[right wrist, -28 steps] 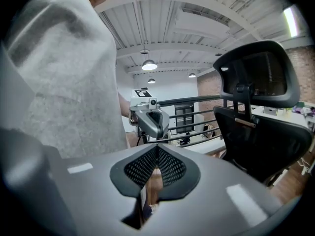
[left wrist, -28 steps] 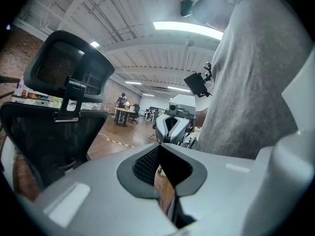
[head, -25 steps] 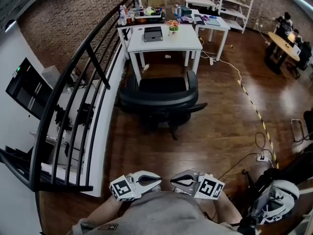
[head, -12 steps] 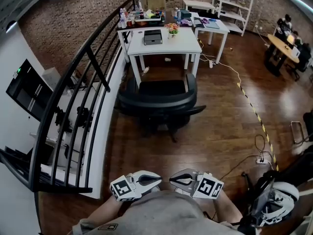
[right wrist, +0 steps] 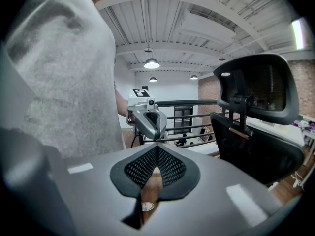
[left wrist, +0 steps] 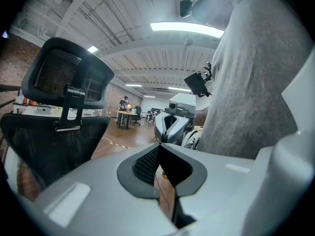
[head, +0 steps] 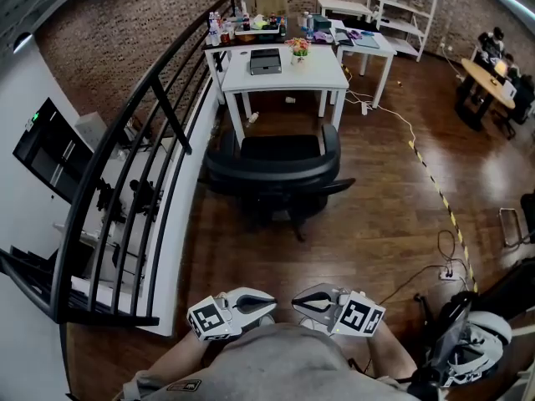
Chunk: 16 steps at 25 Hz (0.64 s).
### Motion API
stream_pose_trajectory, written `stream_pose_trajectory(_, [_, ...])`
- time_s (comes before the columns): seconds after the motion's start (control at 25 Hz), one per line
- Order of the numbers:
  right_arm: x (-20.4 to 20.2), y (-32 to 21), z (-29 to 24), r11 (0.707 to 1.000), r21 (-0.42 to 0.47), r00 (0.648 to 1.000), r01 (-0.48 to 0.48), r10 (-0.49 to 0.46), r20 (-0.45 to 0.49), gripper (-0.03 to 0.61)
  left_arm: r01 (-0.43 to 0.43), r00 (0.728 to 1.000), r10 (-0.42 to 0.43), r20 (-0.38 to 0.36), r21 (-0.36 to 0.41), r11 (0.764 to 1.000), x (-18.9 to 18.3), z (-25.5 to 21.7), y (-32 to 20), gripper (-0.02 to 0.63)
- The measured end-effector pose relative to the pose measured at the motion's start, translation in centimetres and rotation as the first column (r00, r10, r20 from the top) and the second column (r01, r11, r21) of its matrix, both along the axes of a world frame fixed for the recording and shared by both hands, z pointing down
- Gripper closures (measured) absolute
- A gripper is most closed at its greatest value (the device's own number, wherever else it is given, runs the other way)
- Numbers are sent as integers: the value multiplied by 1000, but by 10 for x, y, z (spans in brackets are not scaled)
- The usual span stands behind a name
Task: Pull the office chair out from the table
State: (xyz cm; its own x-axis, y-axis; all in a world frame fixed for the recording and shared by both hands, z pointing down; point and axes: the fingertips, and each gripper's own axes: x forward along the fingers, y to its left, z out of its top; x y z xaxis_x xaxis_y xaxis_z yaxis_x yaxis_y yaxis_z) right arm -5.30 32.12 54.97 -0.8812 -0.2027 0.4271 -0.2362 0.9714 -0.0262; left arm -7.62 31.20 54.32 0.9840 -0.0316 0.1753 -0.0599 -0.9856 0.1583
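The black office chair stands with its seat tucked at the front of the white table, its back toward me. Both grippers hang close to my chest at the bottom of the head view, far from the chair. My left gripper and right gripper point at each other, both shut and empty. In the left gripper view my left gripper has its jaws together, with the chair's back at left. In the right gripper view my right gripper is likewise shut, with the chair at right.
A black stair railing runs along the left of the chair. A power cable and striped floor tape lie on the wooden floor to the right. White equipment sits at bottom right. More tables and shelves stand behind.
The head view has shifted slightly, so the table sits a little lower in the frame. The chair and both grippers keep their places.
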Motion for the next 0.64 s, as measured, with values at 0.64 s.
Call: stream_pose_trajectory(0.64, [3, 1, -4, 1000, 12, 1000, -5, 5, -16, 573, 3, 1000, -3, -5, 9, 1000, -3, 0, 4, 614])
